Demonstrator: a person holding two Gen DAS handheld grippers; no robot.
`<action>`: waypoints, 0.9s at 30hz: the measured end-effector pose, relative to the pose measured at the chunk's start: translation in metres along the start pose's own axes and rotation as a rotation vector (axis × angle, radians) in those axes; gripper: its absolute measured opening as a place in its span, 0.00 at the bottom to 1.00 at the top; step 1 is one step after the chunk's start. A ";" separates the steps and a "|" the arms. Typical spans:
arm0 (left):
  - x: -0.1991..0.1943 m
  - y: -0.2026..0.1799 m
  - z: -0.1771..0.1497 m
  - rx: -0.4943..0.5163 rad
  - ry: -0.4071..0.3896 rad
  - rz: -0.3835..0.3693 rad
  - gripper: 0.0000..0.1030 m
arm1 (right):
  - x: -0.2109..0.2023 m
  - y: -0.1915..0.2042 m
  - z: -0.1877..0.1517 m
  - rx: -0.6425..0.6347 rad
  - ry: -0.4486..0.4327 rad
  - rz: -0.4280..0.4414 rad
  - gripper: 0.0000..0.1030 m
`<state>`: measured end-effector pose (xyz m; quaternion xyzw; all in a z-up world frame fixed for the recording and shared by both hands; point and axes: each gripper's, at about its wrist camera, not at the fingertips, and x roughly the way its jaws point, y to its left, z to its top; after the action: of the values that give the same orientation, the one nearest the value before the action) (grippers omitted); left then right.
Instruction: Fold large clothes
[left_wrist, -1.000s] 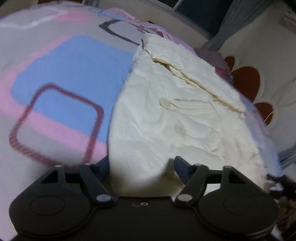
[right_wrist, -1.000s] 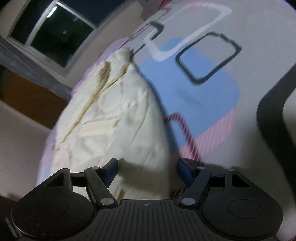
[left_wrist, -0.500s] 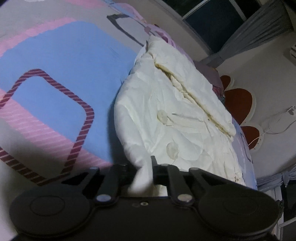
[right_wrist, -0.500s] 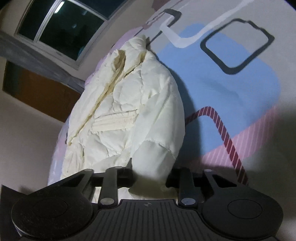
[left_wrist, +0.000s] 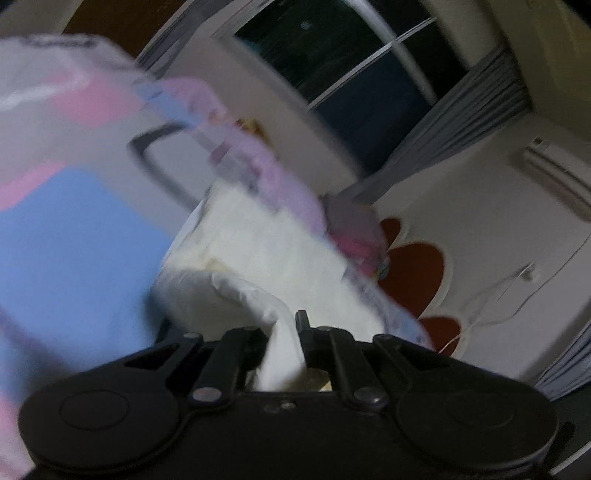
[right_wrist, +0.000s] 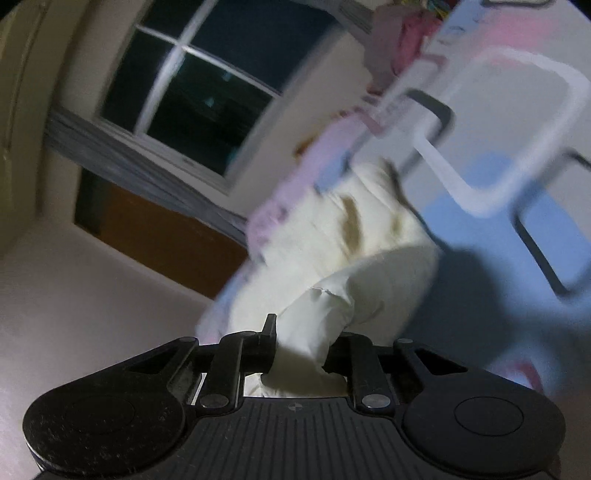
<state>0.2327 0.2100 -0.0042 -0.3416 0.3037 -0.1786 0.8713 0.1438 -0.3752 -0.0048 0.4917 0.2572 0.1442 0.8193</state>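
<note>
1. While both views are pretty blurry, we can see the jacket lying on the bedspread, cream and puffy, out by the bed's far edge.
2. Our left gripper has its jaws clamped tight on a fold of the jacket, which arcs up off the bed.
3. Our right gripper has just been closing, and its jaws pinch a thicker bunched bit of jacket, lifted too.
4. We see a dark window behind.
</note>
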 end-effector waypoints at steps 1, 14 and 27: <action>0.010 -0.006 0.011 0.004 -0.014 -0.016 0.07 | 0.006 0.004 0.011 0.009 -0.014 0.017 0.18; 0.155 -0.031 0.129 0.045 0.002 -0.053 0.07 | 0.143 -0.001 0.155 0.194 -0.060 0.064 0.18; 0.270 0.031 0.171 -0.023 0.151 0.028 0.18 | 0.249 -0.086 0.201 0.396 -0.019 -0.049 0.27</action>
<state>0.5506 0.1753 -0.0367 -0.3328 0.3752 -0.1882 0.8444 0.4610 -0.4408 -0.0727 0.6383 0.2846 0.0664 0.7121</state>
